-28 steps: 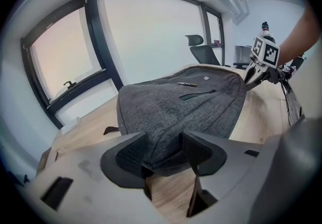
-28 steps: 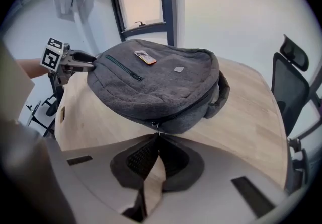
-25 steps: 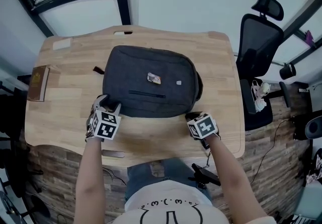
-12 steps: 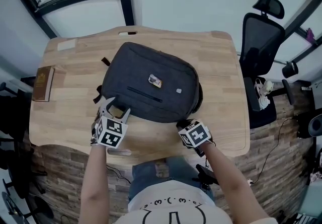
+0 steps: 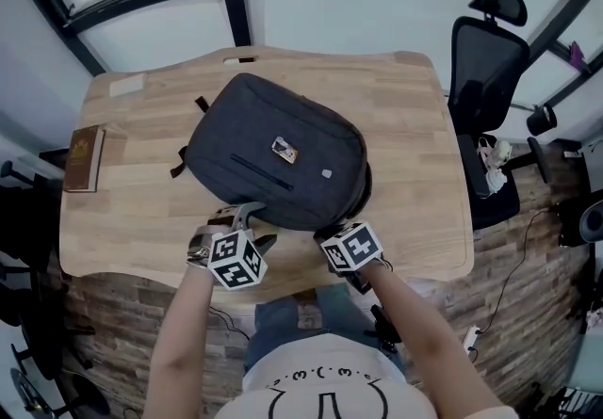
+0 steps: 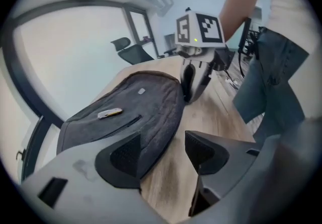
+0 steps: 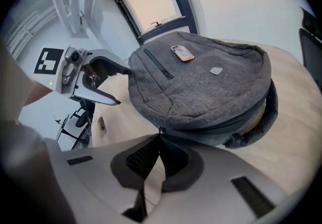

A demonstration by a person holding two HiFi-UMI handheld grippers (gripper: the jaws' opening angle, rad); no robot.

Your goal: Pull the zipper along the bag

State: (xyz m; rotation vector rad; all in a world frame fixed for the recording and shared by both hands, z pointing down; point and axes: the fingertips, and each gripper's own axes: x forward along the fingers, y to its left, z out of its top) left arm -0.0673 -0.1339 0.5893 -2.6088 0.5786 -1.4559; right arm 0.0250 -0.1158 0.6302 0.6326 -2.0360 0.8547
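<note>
A dark grey backpack [image 5: 273,163] lies flat and slanted on the wooden table [image 5: 405,144]. In the right gripper view the bag [image 7: 201,82] fills the middle. My right gripper [image 7: 158,142] is shut on the small zipper pull [image 7: 160,130] at the bag's near edge. In the head view this gripper [image 5: 327,234] sits at the bag's near right corner. My left gripper [image 6: 163,150] is opening. The bag's edge [image 6: 151,117] runs beside its left pad, and neither pad presses on it. In the head view it [image 5: 250,222] is at the bag's near edge.
A brown book [image 5: 83,158] lies at the table's left edge and a pale card [image 5: 127,85] at the far left corner. A black office chair [image 5: 485,59] stands to the right of the table. The person's legs are close to the near edge.
The bag has swung round, its left end now farther from me. My left gripper came off the bag's left corner and moved right. The right gripper moved left, still shut.
</note>
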